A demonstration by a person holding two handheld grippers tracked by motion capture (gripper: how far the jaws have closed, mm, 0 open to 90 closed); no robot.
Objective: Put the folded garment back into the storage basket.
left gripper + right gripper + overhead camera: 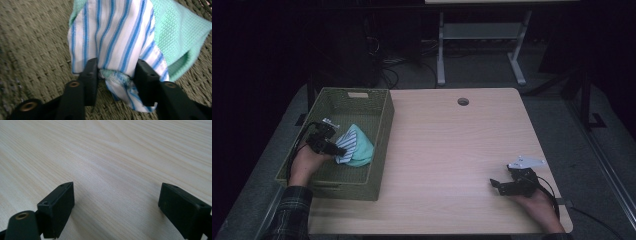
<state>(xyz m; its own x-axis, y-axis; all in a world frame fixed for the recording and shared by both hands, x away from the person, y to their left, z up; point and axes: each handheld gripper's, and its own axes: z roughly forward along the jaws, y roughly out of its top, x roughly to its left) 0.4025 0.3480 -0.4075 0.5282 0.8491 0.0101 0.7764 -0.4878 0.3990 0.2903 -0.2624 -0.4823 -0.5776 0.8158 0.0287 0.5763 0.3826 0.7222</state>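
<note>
High view, layout: woven basket (384,125) at the left edge of the table (452,140); striped cloth (346,143) and green cloth (363,151) lying together inside it, toward its near right wall.
Left gripper (341,150): lowered into the basket from the near left, tips at the striped cloth.
Left gripper view, jaw state: partly spread, one jaw on each side of a bunched fold of the striped cloth; no firm squeeze visible at the pads, so judged a slack hold rather than a pinch.
Striped cloth, position: resting on the basket floor, draped over the near edge of the green cloth, touching it.
Right gripper (493,184): resting on bare table at the near right, well apart from the basket.
Right gripper view, jaw state: spread wide, nothing between the jaws, wood grain beneath.
Step in hand: judged as depositing the striped cloth in the basket, at the point of letting go.
Progress: both cloths already within the basket walls; no other loose item visible on the table.
Next move, requirement: full spread of the left jaws, then a straight lift clear of the fold and up past the basket rim.
Caution: possible snag of fabric on a jaw edge; slow withdrawal advised to avoid dragging the cloth back out.
Right gripper, next: no action called for; hold in place.
</note>
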